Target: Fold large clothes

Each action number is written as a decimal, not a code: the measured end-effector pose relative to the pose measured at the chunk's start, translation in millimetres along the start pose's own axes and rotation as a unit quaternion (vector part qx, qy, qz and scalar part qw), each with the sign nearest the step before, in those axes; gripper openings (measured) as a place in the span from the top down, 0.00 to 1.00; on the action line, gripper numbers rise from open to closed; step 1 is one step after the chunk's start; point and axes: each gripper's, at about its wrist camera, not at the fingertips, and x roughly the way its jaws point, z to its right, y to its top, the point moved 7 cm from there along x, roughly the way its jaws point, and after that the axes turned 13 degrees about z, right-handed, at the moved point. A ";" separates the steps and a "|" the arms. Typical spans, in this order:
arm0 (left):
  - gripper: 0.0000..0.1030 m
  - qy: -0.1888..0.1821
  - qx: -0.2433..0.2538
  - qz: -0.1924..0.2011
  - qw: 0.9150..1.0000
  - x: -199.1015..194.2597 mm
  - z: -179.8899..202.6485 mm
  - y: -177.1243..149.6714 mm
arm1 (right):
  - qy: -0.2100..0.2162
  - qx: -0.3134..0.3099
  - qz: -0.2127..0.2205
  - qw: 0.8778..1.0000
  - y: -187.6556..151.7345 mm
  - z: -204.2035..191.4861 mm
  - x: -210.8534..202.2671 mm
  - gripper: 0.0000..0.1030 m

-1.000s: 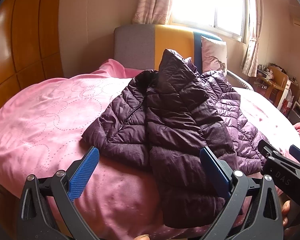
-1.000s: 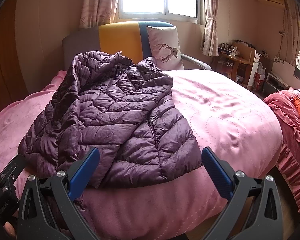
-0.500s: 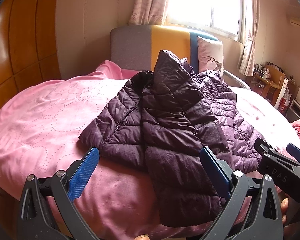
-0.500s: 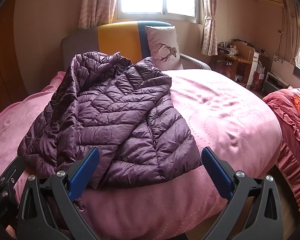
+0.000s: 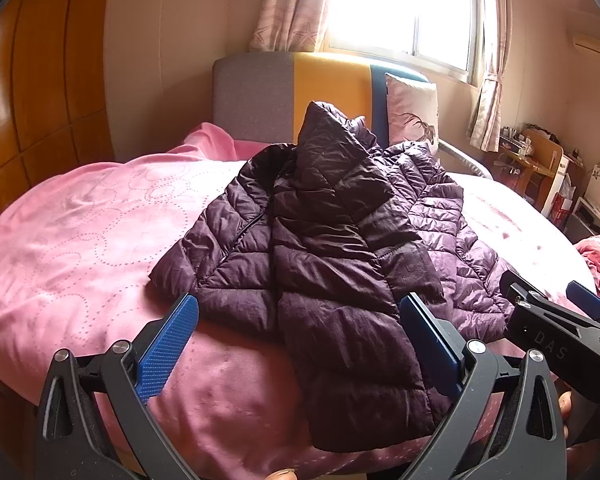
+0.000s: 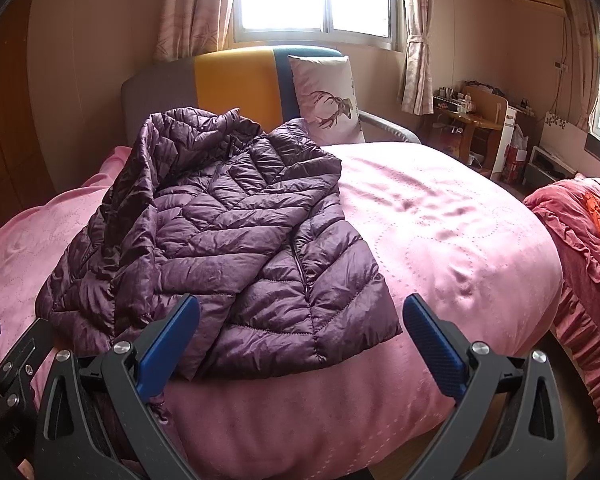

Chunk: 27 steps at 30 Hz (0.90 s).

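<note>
A dark purple quilted puffer jacket [image 5: 332, 248] [image 6: 228, 240] lies on the pink bed [image 5: 80, 232] [image 6: 452, 240], one half folded lengthwise over the other, its hem hanging over the near edge. My left gripper [image 5: 300, 344] hovers open just before the hem, blue pads wide apart, holding nothing. My right gripper [image 6: 300, 344] is also open and empty, in front of the jacket's lower right corner. The right gripper's body [image 5: 560, 336] shows at the right of the left wrist view; the left gripper's body [image 6: 8, 368] shows at the lower left of the right wrist view.
A grey, yellow and blue headboard [image 6: 236, 80] with a deer-print pillow [image 6: 328, 100] stands behind the jacket. A wooden wardrobe [image 5: 32, 80] lines the left wall. A desk with clutter [image 6: 476, 128] and a red ruffled quilt [image 6: 588, 248] lie to the right. A fingertip [image 5: 280, 474] shows at the bottom edge.
Both grippers have drifted slightly; the jacket sits a little lower and further left in the left wrist view. The jacket itself has not moved and both grippers stay open.
</note>
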 end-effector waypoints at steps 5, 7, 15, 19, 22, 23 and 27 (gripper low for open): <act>0.04 -0.001 -0.002 0.002 1.000 -1.6 0.1 1.0 | -0.001 0.000 0.003 1.000 0.8 -0.1 -1.6 0.02; 0.04 -0.001 -0.003 0.003 1.000 -2.0 0.4 1.4 | 0.000 -0.001 0.004 1.000 1.2 -0.7 -2.4 0.02; 0.04 -0.004 -0.002 0.005 1.000 -2.6 2.4 2.6 | -0.001 -0.001 0.006 1.000 1.6 -0.4 -3.1 0.02; 0.04 -0.005 0.000 0.005 1.000 -3.3 3.6 2.6 | -0.001 -0.001 0.006 1.000 1.8 -0.6 -3.2 0.02; 0.04 -0.010 0.000 0.003 1.000 -3.4 4.5 2.4 | -0.001 0.000 0.005 1.000 1.5 -0.2 -3.1 0.02; 0.04 -0.010 0.001 0.002 1.000 -3.1 4.9 2.2 | -0.002 0.000 0.005 1.000 1.6 0.2 -3.0 0.02; 0.04 -0.015 0.014 -0.004 1.000 -0.6 10.7 -1.9 | -0.007 0.000 0.005 1.000 1.9 5.9 -0.4 0.02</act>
